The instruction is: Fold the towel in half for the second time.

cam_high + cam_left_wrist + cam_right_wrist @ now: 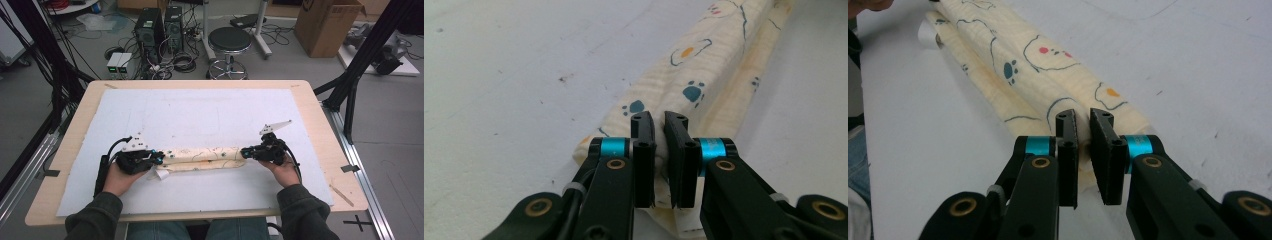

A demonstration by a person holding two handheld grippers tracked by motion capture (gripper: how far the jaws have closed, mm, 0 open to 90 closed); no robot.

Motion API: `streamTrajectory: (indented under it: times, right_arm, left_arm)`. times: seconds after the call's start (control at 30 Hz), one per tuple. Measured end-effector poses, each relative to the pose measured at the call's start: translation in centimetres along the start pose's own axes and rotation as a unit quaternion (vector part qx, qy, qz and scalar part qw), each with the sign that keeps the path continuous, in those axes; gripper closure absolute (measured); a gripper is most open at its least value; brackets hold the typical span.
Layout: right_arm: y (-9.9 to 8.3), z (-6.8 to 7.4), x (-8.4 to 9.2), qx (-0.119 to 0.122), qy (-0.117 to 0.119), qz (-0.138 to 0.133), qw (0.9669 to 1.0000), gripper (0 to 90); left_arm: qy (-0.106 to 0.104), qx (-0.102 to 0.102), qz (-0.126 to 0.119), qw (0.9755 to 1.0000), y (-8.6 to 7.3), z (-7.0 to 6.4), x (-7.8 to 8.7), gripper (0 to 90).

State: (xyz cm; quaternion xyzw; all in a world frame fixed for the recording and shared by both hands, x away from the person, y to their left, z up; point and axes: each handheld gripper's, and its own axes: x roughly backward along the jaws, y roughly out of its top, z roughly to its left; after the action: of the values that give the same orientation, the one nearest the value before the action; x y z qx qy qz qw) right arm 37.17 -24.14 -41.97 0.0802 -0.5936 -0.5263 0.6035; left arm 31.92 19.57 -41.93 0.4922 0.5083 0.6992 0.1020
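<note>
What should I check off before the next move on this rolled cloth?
1. Left gripper pinching the cloth end: ok, fabric sits between near-closed jaws.
2. Right gripper pinching the other end: ok.
3. Cloth rolled lengthwise, straight between the grippers: ok.
4. Roll resting on the white mat: cannot tell whether slightly lifted.
5. Loose flap under the left end tucked in: not ok.

A light wooden table fills the frame's centre, covered by a white mat. Beyond it, on grey floor, stand two black computer towers, a round black stool and, upper right, an open cardboard box.
</note>
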Motion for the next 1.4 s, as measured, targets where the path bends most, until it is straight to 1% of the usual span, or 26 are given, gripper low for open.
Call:
streamTrajectory:
  times: [0.17, 0.23, 0.27, 0.3, 0.37, 0.43, 0.5, 0.57, 0.6, 0.7, 0.73, 0.83, 0.87, 0.93, 1.0, 1.03, 1.17, 1.23, 1.27, 1.33, 1.37, 1.4]
  right_arm:
    - [-0.8, 0.2, 0.1, 0.003, -0.004, 0.004, 1.0000, 80.0]
    - [-1.1, 0.3, 0.2, 0.001, 0.000, 0.005, 1.0000, 79.2]
    - [-1.2, 0.4, 0.3, 0.002, 0.000, 0.006, 1.0000, 78.3]
    - [-1.4, 0.4, 0.3, 0.001, 0.000, 0.007, 1.0000, 77.5]
    - [-1.7, 0.3, 0.4, 0.003, -0.002, 0.010, 0.9999, 74.4]
    - [-1.9, 0.4, 0.6, 0.001, 0.004, 0.014, 0.9999, 69.8]
    - [-2.0, 0.6, 1.1, 0.004, 0.011, 0.008, 0.9999, 64.7]
    - [-1.8, 0.8, 1.8, 0.006, 0.019, -0.009, 0.9998, 62.9]
    - [-1.7, 0.9, 2.1, 0.006, 0.020, -0.016, 0.9997, 62.9]
    - [-0.7, 1.2, 2.6, 0.019, 0.013, -0.028, 0.9993, 64.1]
    - [-0.3, 1.4, 2.7, 0.020, 0.012, -0.031, 0.9993, 65.5]
    - [0.8, 1.6, 2.1, 0.024, 0.011, -0.031, 0.9992, 66.7]
    - [1.1, 1.6, 1.7, 0.026, 0.013, -0.029, 0.9992, 66.6]
    - [1.5, 1.5, 0.6, 0.026, 0.013, -0.021, 0.9994, 66.5]
    - [1.8, 1.5, -0.5, 0.028, 0.015, -0.015, 0.9994, 65.8]
    - [1.9, 1.5, -1.0, 0.026, 0.015, -0.008, 0.9995, 65.4]
    - [1.9, 1.9, -2.6, 0.043, 0.008, 0.023, 0.9987, 63.8]
    - [1.8, 1.9, -2.9, 0.051, -0.001, 0.038, 0.9980, 63.1]
    - [1.7, 1.9, -2.9, 0.051, -0.004, 0.040, 0.9979, 62.8]
    - [1.2, 1.8, -2.8, 0.046, -0.003, 0.038, 0.9982, 61.8]
    - [0.9, 1.7, -2.7, 0.047, -0.007, 0.036, 0.9982, 61.0]
    - [0.6, 1.6, -2.7, 0.043, -0.011, 0.040, 0.9982, 60.2]
  left_arm:
    - [-0.009, -0.018, 0.019, 0.9996, -0.2, -0.7, -0.1, 77.7]
    - [-0.017, -0.012, 0.014, 0.9997, -0.5, -0.9, 0.0, 76.8]
    - [-0.022, -0.007, 0.016, 0.9996, -0.7, -0.9, 0.1, 75.0]
    - [-0.026, -0.004, 0.020, 0.9994, -1.0, -0.9, 0.1, 72.3]
    - [-0.032, 0.001, 0.018, 0.9993, -1.4, -1.0, 0.3, 66.7]
    - [-0.040, 0.006, 0.007, 0.9992, -1.5, -1.0, 0.7, 59.6]
    - [-0.051, 0.010, -0.011, 0.9986, -1.3, -1.0, 1.3, 53.9]
    - [-0.057, 0.009, -0.025, 0.9980, -0.9, -1.0, 1.9, 50.8]
    - [-0.058, 0.010, -0.028, 0.9979, -0.6, -1.0, 2.1, 49.6]
    - [-0.056, 0.012, -0.038, 0.9976, 0.4, -0.9, 2.1, 49.9]
    - [-0.051, 0.012, -0.038, 0.9979, 0.7, -0.9, 2.0, 51.1]
    - [-0.040, 0.021, -0.039, 0.9982, 1.4, -0.8, 1.1, 59.4]
    - [-0.038, 0.029, -0.038, 0.9981, 1.5, -0.8, 0.6, 62.3]
    - [-0.039, 0.031, -0.026, 0.9984, 1.6, -0.8, -0.3, 63.8]
    - [-0.038, 0.025, -0.013, 0.9989, 1.6, -1.0, -1.1, 65.3]
    - [-0.041, 0.020, -0.002, 0.9989, 1.6, -1.1, -1.4, 65.2]
    - [-0.036, 0.010, 0.020, 0.9991, 1.3, -1.3, -2.0, 64.8]
    - [-0.032, 0.011, 0.025, 0.9991, 1.0, -1.3, -2.1, 64.7]
    - [-0.033, 0.012, 0.026, 0.9990, 0.9, -1.2, -2.1, 64.2]
    - [-0.031, 0.010, 0.040, 0.9987, 0.6, -1.1, -2.2, 63.8]
    - [-0.029, 0.006, 0.046, 0.9985, 0.5, -1.2, -2.3, 63.1]
    - [-0.027, 0.008, 0.048, 0.9984, 0.4, -1.2, -2.3, 62.3]
